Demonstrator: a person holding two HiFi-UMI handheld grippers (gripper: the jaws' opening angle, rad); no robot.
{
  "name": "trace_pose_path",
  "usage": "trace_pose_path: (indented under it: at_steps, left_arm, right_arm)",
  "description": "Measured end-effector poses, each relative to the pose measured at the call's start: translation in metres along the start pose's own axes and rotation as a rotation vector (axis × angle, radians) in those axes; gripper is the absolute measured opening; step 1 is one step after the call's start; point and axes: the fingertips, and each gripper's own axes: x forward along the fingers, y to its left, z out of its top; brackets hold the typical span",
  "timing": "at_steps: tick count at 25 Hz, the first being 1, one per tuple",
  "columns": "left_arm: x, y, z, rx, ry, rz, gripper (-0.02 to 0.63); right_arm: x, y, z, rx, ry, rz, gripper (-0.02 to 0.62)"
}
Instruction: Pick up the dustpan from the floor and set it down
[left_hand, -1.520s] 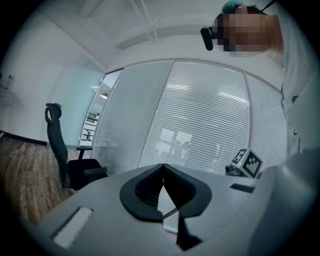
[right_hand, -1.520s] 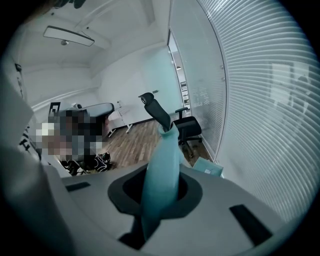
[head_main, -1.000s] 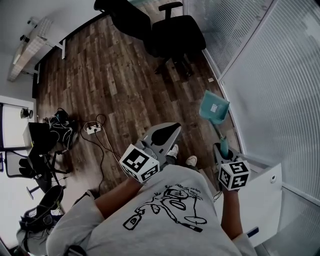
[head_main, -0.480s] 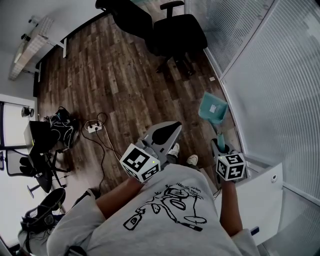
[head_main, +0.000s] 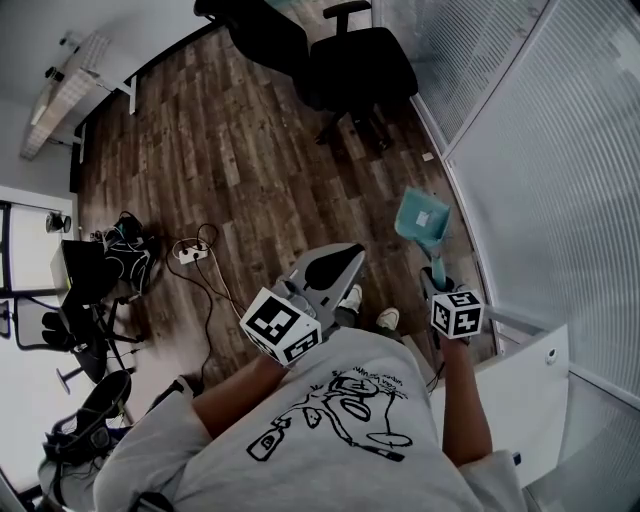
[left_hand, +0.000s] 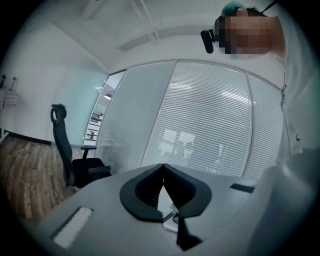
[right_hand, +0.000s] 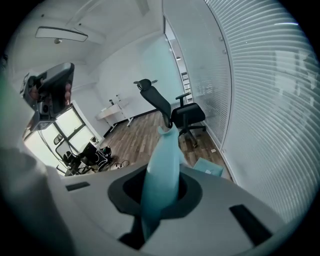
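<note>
Right tongs (head_main: 436, 283): clamped on the handle of our teal plastic dustpan (head_main: 421, 222), lower than a second ago.
Left tongs (head_main: 341, 267): closed, empty, where we held them before.

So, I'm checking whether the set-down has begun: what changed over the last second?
The right gripper, shut on the dustpan handle, sank toward the floor, carrying the dustpan lower beside the glass wall. The grip held. The left gripper stayed put, shut and empty.
</note>
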Motion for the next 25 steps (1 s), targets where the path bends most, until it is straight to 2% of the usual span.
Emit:
trace_pose_path:
  at_steps: [25]
  left_arm:
    - [-0.017,-0.006,-0.022,-0.032,0.045,0.021,0.002]
  right_arm:
    - [0.085,-0.042,-0.066,0.041,0.119,0.035,0.015]
